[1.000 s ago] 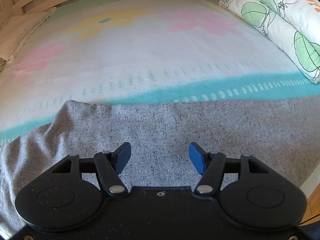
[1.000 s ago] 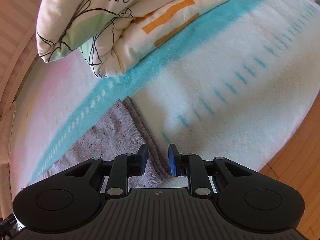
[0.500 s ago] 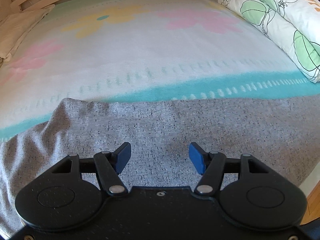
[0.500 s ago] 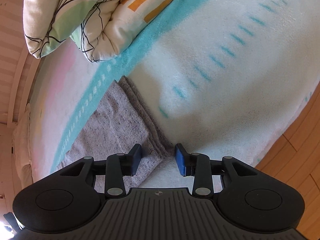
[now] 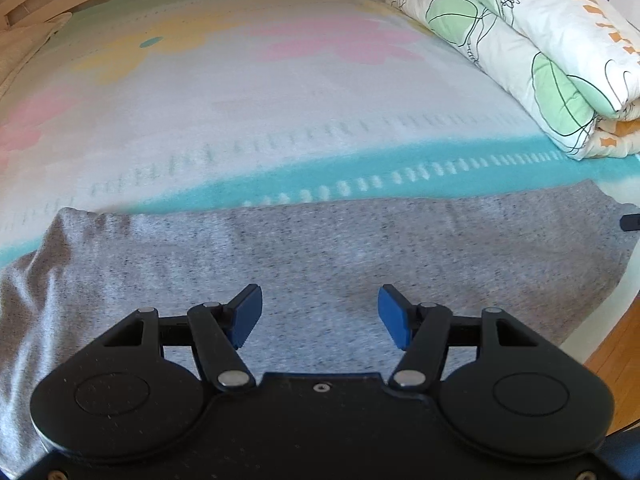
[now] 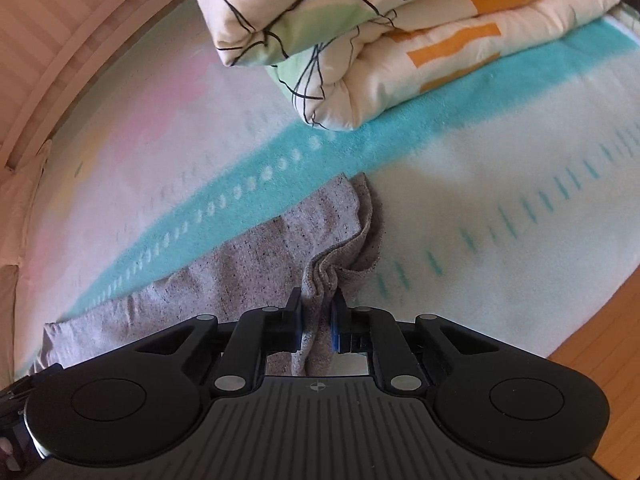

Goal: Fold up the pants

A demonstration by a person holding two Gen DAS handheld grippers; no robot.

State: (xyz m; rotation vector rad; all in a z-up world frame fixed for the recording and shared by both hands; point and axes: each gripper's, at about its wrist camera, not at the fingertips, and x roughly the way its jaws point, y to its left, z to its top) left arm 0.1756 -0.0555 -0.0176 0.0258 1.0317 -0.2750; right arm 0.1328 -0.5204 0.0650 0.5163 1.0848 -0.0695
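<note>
Grey pants [image 5: 320, 248] lie flat along the near edge of the bed [image 5: 280, 112], just short of the folded duvet [image 5: 540, 52]. Right gripper [image 6: 317, 318]: fingers closing, hem end bunched and pinched between them, probably to carry that end over for a fold. Left gripper [image 5: 320, 316]: fingers well apart above the mid-leg cloth, holding nothing, likely placed to pin it.

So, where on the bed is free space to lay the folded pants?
The blanket is bare beyond the teal stripe, from the grey pants up to the headboard, and also right of the pants' bunched end. The folded duvet crowds the far right corner.
</note>
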